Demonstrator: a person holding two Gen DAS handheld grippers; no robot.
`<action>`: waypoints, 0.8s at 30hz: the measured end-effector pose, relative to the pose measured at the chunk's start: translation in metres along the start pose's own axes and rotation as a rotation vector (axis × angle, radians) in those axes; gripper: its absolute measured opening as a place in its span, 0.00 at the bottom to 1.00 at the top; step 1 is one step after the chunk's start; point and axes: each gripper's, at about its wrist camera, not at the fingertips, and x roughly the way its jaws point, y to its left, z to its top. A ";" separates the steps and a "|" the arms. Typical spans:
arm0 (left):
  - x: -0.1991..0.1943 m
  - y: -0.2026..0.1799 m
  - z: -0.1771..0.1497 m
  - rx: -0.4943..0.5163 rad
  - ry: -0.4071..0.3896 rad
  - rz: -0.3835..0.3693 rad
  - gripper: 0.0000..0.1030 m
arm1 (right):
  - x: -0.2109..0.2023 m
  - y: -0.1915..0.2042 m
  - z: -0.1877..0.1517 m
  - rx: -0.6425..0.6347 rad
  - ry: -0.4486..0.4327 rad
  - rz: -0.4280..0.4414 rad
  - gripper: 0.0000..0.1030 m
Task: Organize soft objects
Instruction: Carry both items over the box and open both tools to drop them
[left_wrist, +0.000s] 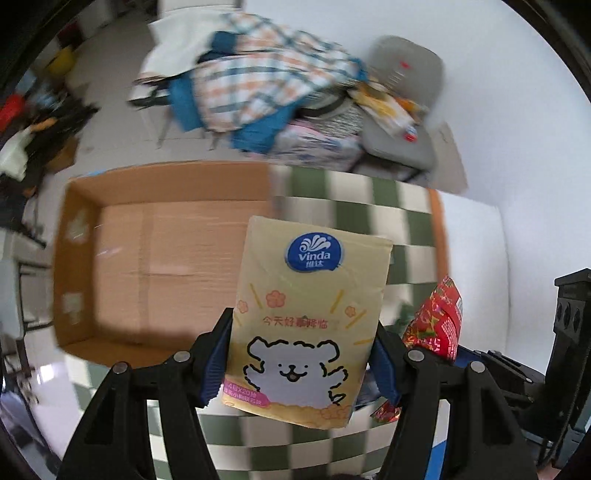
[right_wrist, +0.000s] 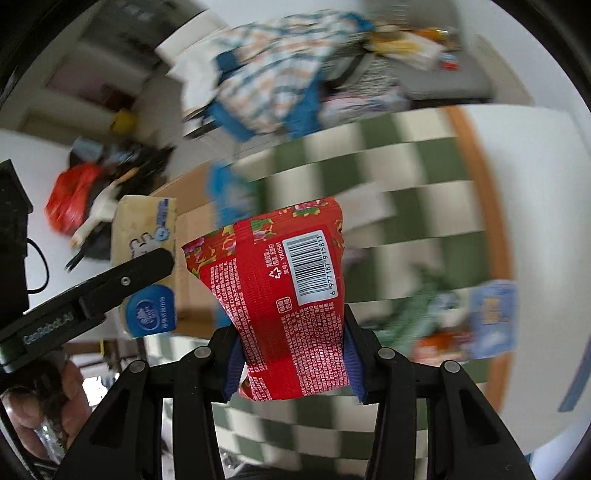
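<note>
The yellow tissue pack (left_wrist: 303, 325) is clamped between the pads of the left gripper (left_wrist: 299, 363), held above the checkered cloth (left_wrist: 354, 206) just right of the open cardboard box (left_wrist: 162, 254). The red pouch (right_wrist: 284, 295) is pinched in the right gripper (right_wrist: 291, 363), further right of the box, its jaws narrowed on it. Beyond the box, a heap of plaid fabric (left_wrist: 258, 77) lies on the floor.

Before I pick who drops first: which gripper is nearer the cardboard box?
Left. The left gripper, shut on the tissue pack, hangs beside the cardboard box. The right gripper, holding the red packet, is further over the checkered cloth.
</note>
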 end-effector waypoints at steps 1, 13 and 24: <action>-0.005 0.017 -0.001 -0.020 0.000 0.006 0.61 | 0.007 0.025 -0.002 -0.020 0.014 0.009 0.46; 0.069 0.160 0.056 -0.131 0.142 -0.021 0.61 | 0.152 0.186 0.030 -0.105 0.108 -0.084 0.46; 0.132 0.184 0.092 -0.112 0.235 -0.064 0.62 | 0.236 0.192 0.073 -0.078 0.144 -0.166 0.46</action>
